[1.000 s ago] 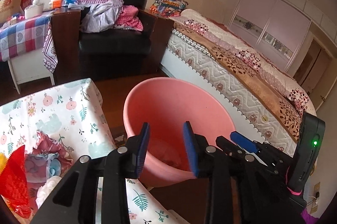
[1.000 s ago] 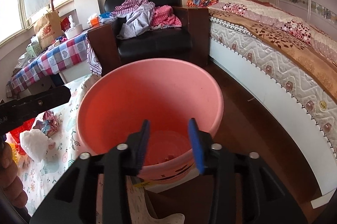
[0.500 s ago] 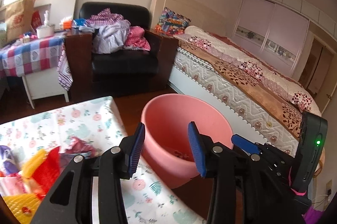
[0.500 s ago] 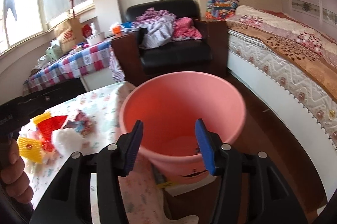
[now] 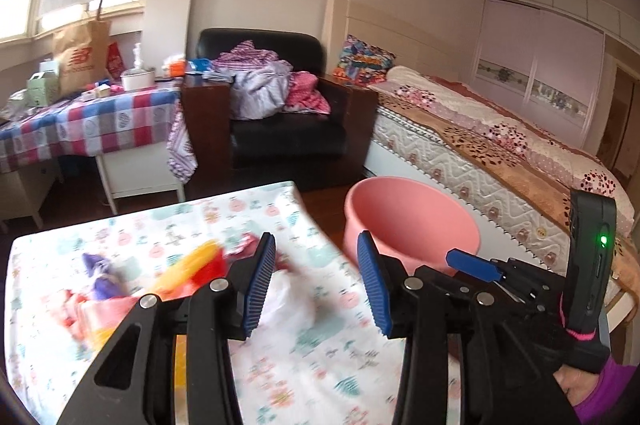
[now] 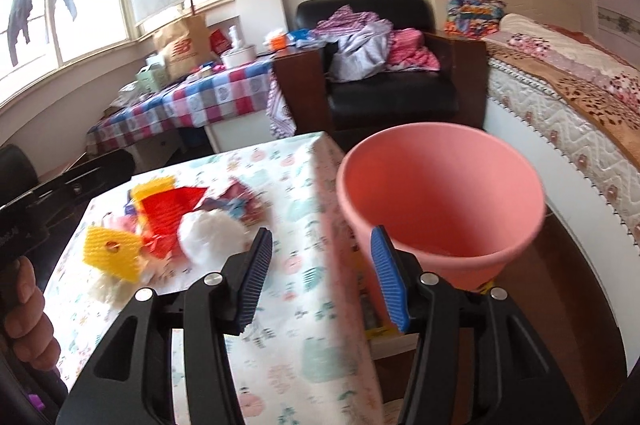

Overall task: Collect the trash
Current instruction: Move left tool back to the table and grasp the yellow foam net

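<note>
One bed (image 5: 500, 141) runs along the right wall, with one black armchair (image 6: 392, 93) heaped with clothes at its head and one checked side table (image 5: 80, 121) by the window. Nearer stands one table under a floral cloth (image 6: 296, 337), and just off its right edge one pink bucket (image 6: 440, 197), upright and apart from both tools. The trash sits on the cloth in one loose heap: one yellow mesh piece (image 6: 114, 253), one red piece (image 6: 172, 209), one white wad (image 6: 210, 233), one crumpled patterned wrapper (image 6: 240, 199); the left view blurs it. Two grippers show: the left gripper (image 5: 316, 283) and the right gripper (image 6: 322, 275), each with blue pads spread wide and gripping nothing. Against half a second earlier, both have drawn back and swung left, so more of the table and the heap shows, and the fingers stand farther apart.
</note>
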### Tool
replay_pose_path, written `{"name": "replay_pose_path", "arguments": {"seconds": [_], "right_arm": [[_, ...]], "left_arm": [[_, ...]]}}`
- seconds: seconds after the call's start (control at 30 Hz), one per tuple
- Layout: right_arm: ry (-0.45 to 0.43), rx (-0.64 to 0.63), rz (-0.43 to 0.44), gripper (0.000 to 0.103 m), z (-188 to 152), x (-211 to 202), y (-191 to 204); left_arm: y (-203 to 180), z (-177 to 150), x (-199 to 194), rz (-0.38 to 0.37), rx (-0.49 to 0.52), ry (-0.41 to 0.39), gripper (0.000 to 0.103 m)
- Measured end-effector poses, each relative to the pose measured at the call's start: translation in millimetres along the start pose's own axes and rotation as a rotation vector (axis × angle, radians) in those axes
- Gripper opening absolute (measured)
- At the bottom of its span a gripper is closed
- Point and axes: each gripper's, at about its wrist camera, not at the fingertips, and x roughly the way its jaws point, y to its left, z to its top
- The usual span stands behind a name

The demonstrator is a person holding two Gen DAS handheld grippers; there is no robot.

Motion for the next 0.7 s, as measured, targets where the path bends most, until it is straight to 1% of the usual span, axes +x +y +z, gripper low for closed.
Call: {"name": "replay_pose_path", "arguments": {"seconds": [0.23, 0.37, 0.53, 0.7], "right_arm": [[0.045, -0.041, 0.056, 0.052, -11, 8, 26], [0.073, -0.062, 0.082, 0.052, -16, 15, 39], [0.095, -0.075, 0.109, 0.052, -18, 24, 47], [0.123, -0.079, 0.126, 0.052, -20, 32, 51]], "left_arm": [[42, -27, -35, 0.085, -0.030, 0.007, 0.042], [65, -47, -49, 0.135, -0.057, 0.033, 0.042], [94, -70, -57, 0.181, -0.106, 0.077, 0.042], [117, -83, -54, 0.218, -0.165, 0.121, 0.042]]}}
